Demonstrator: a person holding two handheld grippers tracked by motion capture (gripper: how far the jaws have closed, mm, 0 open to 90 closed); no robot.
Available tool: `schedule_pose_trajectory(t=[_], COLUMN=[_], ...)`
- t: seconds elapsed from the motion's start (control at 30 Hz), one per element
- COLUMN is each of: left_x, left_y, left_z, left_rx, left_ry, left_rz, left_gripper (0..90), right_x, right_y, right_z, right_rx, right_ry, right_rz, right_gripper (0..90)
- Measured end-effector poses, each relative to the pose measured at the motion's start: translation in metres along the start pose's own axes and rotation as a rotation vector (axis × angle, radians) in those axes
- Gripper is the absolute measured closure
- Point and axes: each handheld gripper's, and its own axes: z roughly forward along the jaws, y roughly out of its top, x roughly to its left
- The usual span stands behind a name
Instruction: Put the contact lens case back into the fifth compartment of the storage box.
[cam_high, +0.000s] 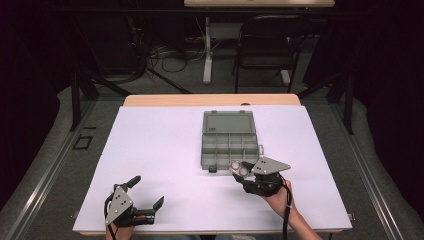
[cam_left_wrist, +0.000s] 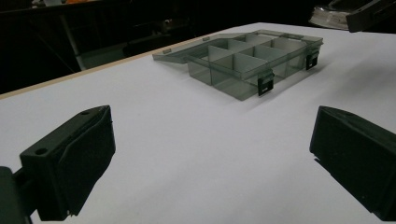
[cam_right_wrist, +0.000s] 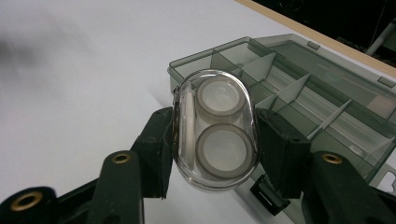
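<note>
While the right gripper (cam_right_wrist: 215, 140) clamps the clear capsule (cam_right_wrist: 215, 128) at centre frame, just over the organizer's (cam_high: 229, 145) near edge, a slack grip could drop it onto a divider (cam_right_wrist: 299, 88). Lower left of the high view, the left gripper (cam_high: 148, 192) idles, jaws wide and empty. Nothing blocks the way.

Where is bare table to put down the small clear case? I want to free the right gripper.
The white table is bare left of the open organizer box, out to the left gripper, and right of the box to the edge. It is crowded at the box's near edge, where the right gripper holds the clear case.
</note>
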Motion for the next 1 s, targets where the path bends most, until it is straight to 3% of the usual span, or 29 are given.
schedule_pose_trajectory(t=[1.0], left_x=[0.000], left_y=[0.000], left_z=[0.000], left_rx=[-0.005], left_ry=[-0.005], left_rz=[-0.001], left_gripper=[0.2], right_x=[-0.005], right_y=[0.013], right_z=[0.018], right_rx=[0.001], right_ry=[0.008], right_rz=[0.007], right_gripper=[49.3])
